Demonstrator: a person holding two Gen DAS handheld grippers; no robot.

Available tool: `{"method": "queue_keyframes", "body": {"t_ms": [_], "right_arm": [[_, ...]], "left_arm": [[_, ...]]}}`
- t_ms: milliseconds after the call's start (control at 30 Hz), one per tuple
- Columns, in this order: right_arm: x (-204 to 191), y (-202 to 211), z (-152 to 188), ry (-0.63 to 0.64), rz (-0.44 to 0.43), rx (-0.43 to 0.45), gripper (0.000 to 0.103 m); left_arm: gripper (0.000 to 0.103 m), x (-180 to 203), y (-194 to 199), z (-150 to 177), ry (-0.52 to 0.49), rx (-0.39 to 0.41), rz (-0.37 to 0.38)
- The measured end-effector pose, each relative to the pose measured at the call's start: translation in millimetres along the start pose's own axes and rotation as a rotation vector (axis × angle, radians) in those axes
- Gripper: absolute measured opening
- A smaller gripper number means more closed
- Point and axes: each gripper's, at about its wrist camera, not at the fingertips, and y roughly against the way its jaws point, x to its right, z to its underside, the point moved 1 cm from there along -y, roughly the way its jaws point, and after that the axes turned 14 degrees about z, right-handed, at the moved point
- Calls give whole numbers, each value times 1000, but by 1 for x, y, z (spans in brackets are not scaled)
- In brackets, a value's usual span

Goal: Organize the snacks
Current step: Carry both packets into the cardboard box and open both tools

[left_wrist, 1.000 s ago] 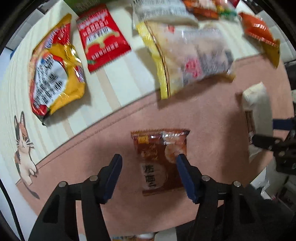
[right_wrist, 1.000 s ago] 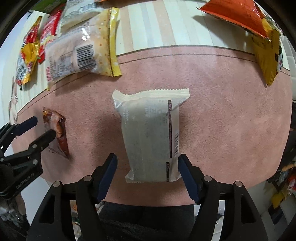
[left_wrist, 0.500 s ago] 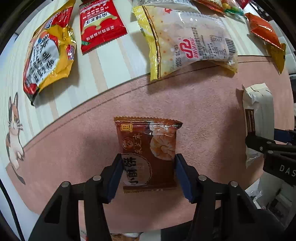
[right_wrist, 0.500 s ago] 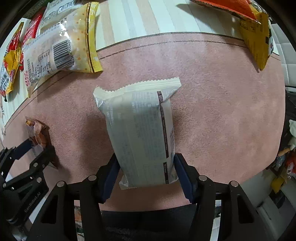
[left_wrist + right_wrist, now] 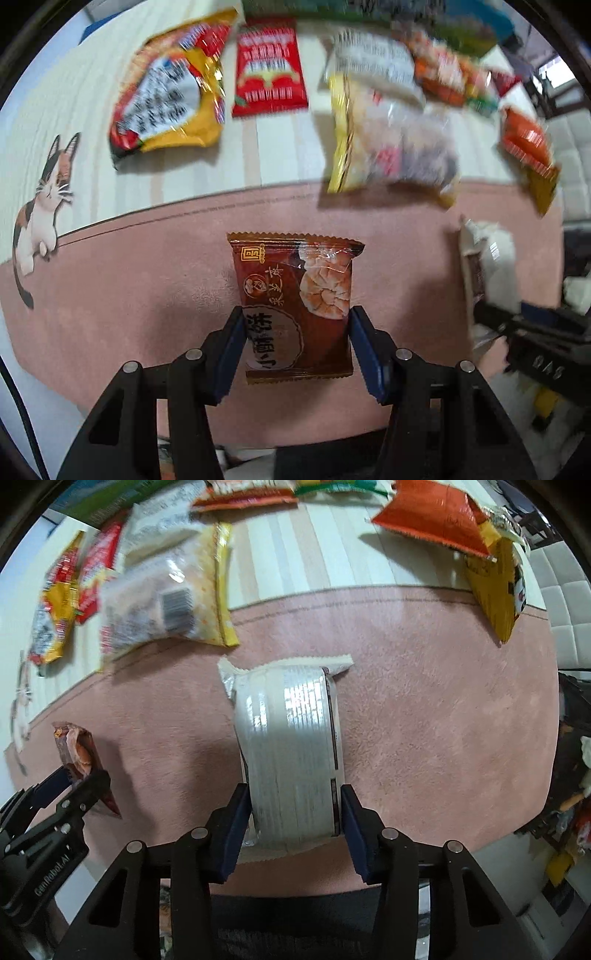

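Observation:
My left gripper [image 5: 295, 350] is shut on a small brown pastry packet [image 5: 295, 295], held above the pink cloth [image 5: 129, 277]. My right gripper [image 5: 291, 827] is shut on a white snack packet [image 5: 291, 746], squeezed so that it bulges, also lifted over the pink cloth [image 5: 443, 720]. The white packet shows at the right of the left wrist view [image 5: 495, 258]. The brown packet shows at the left of the right wrist view [image 5: 79, 753], between the left gripper's fingers.
Further back on a striped cloth [image 5: 288, 147] lie several snack bags: a yellow-red bag [image 5: 166, 96], a red sachet [image 5: 269, 70], a yellow-edged clear bag [image 5: 388, 147] and an orange bag [image 5: 524, 144]. A cat print [image 5: 40, 206] marks the left edge.
Both grippers have closed on their packets and lifted them. The white packet has bulged under the squeeze. The view has tilted up towards the far bags.

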Motion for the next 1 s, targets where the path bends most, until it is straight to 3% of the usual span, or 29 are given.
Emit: {"method": "queue_keyframes", "body": {"t_ms": [233,467,567,733,833,1000], "right_arm": [[21,74,-13,40,-125,89,50],[52,157,-75,45,-236,212,50],[51,190,-122,52,-258,269,50],[33,223,-214,61,-222,351,50],[13,215,-278,60,-209,343,50],[-8,187,-353,84,-169,288,50]], "left_arm": [[53,9,77,-21,75,122,63],[53,74,104,-132,59,185,113],[53,90,111,-183,55,194,113],[53,88,113,-272,90,189,126],[53,80,101,-322,121,163,131],[53,66,62,-390,148,113,118]]}}
